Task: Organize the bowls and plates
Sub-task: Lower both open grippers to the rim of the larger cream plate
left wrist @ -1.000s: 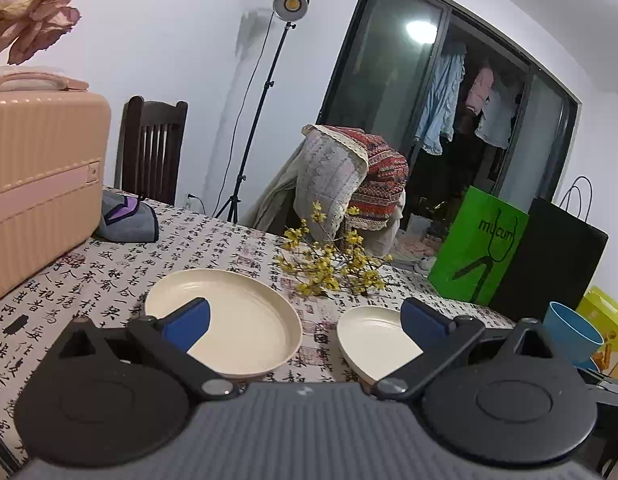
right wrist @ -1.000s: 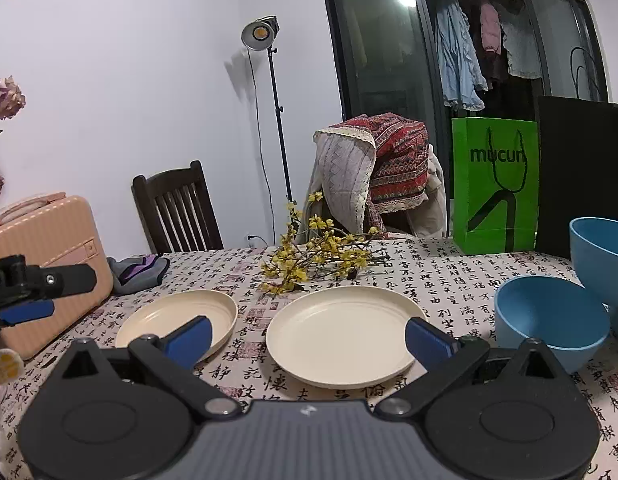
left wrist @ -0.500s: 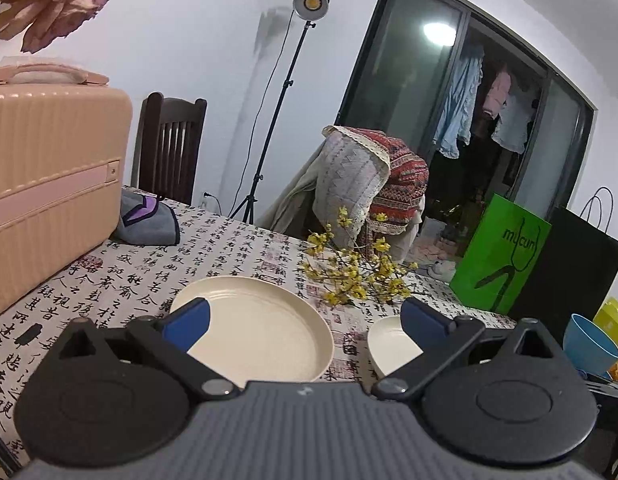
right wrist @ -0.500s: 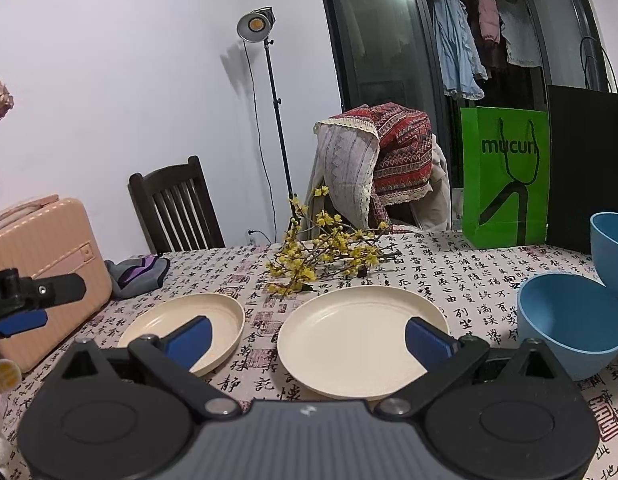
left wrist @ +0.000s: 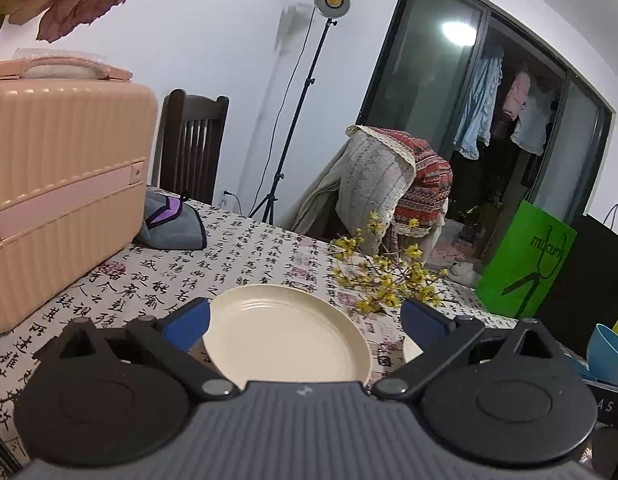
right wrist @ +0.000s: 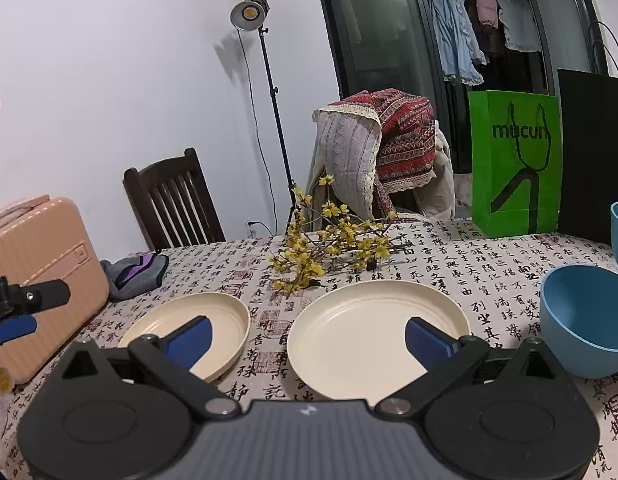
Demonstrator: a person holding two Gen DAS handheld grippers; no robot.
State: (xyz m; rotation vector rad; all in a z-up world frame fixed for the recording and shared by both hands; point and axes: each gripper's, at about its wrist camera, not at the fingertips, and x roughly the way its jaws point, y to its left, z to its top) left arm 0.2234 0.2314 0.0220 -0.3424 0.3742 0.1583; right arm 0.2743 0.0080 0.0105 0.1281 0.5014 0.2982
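Both claws are level above the table (right wrist: 449,248), fingers wide apart and empty: the left claw (left wrist: 305,322) faces one cream plate (left wrist: 285,336), the right claw (right wrist: 309,338) faces another plate (right wrist: 373,332).

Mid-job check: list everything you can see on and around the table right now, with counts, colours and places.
Plates: 2, cream, side by side at the table's near middle.
Bowls: 2, blue, on the right; one cut by the frame edge.
Flower sprig: 1, yellow, lying behind the plates.
Suitcase: 1, peach-pink, on the table's left.
Pouch: 1, grey and purple, beside the suitcase.
Green bag: 1, far right of the table.
Black bag: 1, right of the green bag.
Tablecloth: 1, white with black calligraphy.
Chairs: 2, dark wood; one draped in cloths.
Lamp: 1, on a stand by the wall.
Left claw: open, over the left plate.
Right claw: open, over the plates.
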